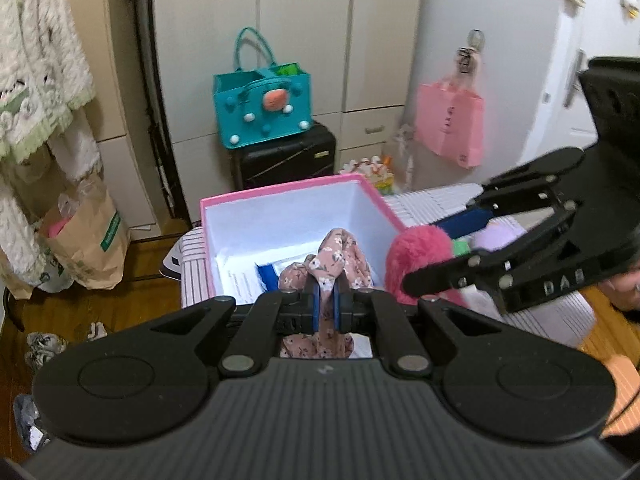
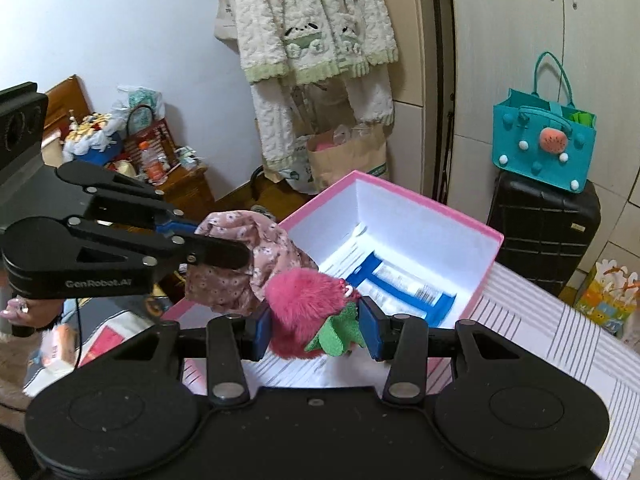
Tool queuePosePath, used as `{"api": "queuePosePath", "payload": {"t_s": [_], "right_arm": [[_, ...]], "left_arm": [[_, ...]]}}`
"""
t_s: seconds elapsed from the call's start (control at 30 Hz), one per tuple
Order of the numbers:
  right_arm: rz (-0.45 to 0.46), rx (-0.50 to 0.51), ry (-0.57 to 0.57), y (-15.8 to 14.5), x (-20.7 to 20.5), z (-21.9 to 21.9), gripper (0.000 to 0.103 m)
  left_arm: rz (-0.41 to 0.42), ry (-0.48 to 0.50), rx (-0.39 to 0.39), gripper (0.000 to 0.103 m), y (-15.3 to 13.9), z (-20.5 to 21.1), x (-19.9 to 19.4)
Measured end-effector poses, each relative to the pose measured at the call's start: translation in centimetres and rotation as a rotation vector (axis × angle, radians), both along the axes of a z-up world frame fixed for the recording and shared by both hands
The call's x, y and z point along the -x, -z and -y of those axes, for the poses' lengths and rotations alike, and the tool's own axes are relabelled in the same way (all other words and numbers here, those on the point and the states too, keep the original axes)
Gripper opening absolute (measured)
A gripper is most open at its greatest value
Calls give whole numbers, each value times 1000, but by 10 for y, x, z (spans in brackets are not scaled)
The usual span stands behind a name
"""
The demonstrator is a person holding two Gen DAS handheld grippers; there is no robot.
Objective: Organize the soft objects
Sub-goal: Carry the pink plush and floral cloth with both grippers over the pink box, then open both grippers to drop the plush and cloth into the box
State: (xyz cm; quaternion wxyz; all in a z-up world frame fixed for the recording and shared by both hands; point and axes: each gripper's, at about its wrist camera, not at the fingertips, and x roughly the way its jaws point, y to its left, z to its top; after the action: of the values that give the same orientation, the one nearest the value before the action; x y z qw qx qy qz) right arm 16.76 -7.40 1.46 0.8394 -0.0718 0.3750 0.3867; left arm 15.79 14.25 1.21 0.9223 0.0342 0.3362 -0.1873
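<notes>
My left gripper [image 1: 326, 304] is shut on a pink floral cloth [image 1: 340, 260], which hangs over the near edge of the pink box [image 1: 280, 194] with its white inside. In the right wrist view the same left gripper [image 2: 224, 254] holds the floral cloth [image 2: 256, 248] to the left of the box [image 2: 400, 196]. My right gripper [image 2: 316, 330] is shut on a fluffy pink strawberry toy [image 2: 300, 300] with green felt leaves, just in front of the box. From the left wrist view the right gripper [image 1: 444, 248] and the strawberry toy [image 1: 416, 252] sit right of the box.
The box stands on a striped white surface [image 2: 540, 320] and holds blue-and-white packets [image 2: 400, 284]. A teal tote [image 1: 262, 108] sits on a black suitcase [image 1: 288, 156] behind. A pink bag [image 1: 450, 120] hangs on the right. A brown paper bag [image 1: 86, 244] stands on the wooden floor.
</notes>
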Motion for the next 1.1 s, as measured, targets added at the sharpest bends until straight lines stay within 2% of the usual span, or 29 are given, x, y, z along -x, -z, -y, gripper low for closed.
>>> {"api": "queuePosePath", "payload": {"t_s": [0.13, 0.27, 0.37, 0.47, 0.57, 0.73, 0.8, 0.87, 0.93, 1.1], "right_arm": [[-8, 22, -1, 16, -33, -15, 50], [-11, 77, 1, 38, -64, -31, 50], [-25, 116, 0, 53, -82, -41, 50], [-21, 167, 6, 64, -96, -49, 50], [-16, 233, 17, 74, -107, -55, 50], [-61, 250, 13, 82, -120, -59, 51], [-66, 264, 8, 86, -123, -62, 51], [-35, 305, -4, 89, -123, -65, 51], [-4, 342, -4, 90, -122, -69, 51], [8, 356, 1, 91, -125, -72, 51]], "left_arm": [[4, -33, 11, 6, 15, -1, -35], [-62, -55, 52, 6, 34, -2, -71], [-93, -83, 50, 6, 46, -1, -91], [-106, -152, 39, 6, 56, -3, -106], [-126, -172, 63, 6, 62, -7, -116], [-179, -144, 106, 6, 71, -3, -127], [-228, -146, 130, 6, 79, -2, -133], [-314, -161, 170, 6, 86, -6, -139], [-313, -170, 189, 6, 87, -8, -140], [-300, -203, 203, 6, 90, -6, -146]]}}
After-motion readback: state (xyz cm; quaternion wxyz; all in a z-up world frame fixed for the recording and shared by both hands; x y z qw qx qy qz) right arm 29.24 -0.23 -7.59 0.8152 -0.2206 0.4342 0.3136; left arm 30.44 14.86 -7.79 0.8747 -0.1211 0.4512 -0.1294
